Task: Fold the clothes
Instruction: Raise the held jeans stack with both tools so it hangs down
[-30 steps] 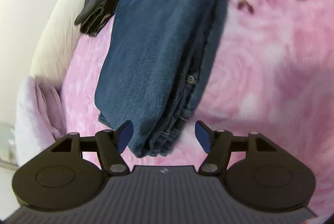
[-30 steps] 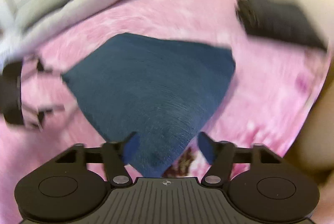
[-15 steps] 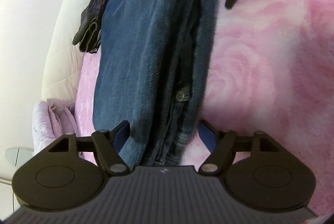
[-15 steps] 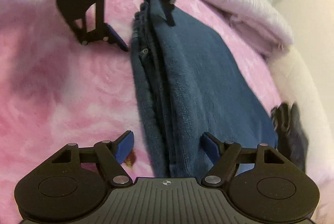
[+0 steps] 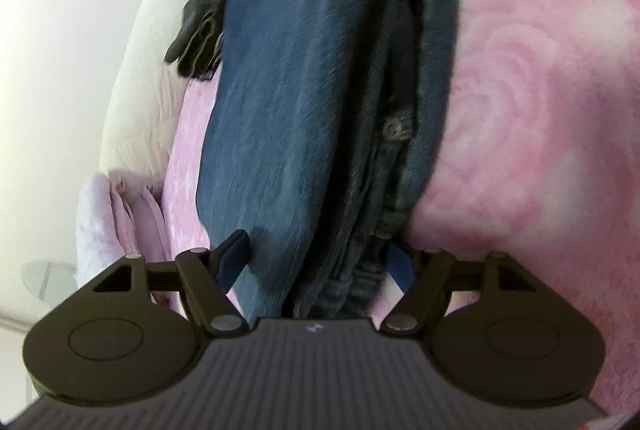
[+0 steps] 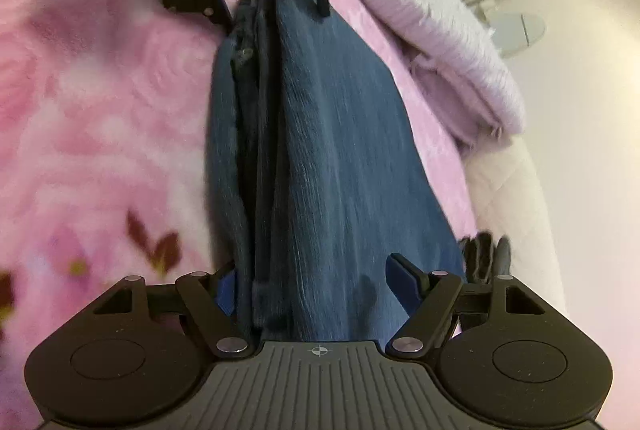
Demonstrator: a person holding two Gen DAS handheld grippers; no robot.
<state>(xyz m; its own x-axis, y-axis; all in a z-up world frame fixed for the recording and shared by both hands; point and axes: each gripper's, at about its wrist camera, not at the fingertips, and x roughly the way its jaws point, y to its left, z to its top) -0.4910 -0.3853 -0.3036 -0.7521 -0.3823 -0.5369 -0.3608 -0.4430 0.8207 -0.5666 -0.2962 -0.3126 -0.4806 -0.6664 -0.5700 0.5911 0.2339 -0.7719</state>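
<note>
Folded blue jeans [image 5: 296, 101] lie on a pink floral blanket [image 5: 532, 101]. My left gripper [image 5: 318, 256] is open, its blue-padded jaws standing on either side of one end of the stacked fold. My right gripper [image 6: 318, 284] is open around the opposite end of the jeans [image 6: 328, 157]. The left gripper also shows at the far end in the right wrist view [image 6: 276, 1], straddling the denim. A metal button [image 5: 396, 127] shows between the layers.
A black garment [image 5: 202, 17] lies at the blanket's edge beside a white cushion [image 5: 140, 69]. A folded lilac blanket [image 6: 436, 41] lies along the bed's side near a white wall. Dark leaf prints [image 6: 156, 246] mark the pink blanket [image 6: 100, 117].
Both grippers have moved in along the bed to opposite ends of the folded jeans, so the denim now sits between each pair of open jaws. The jeans look more bunched.
</note>
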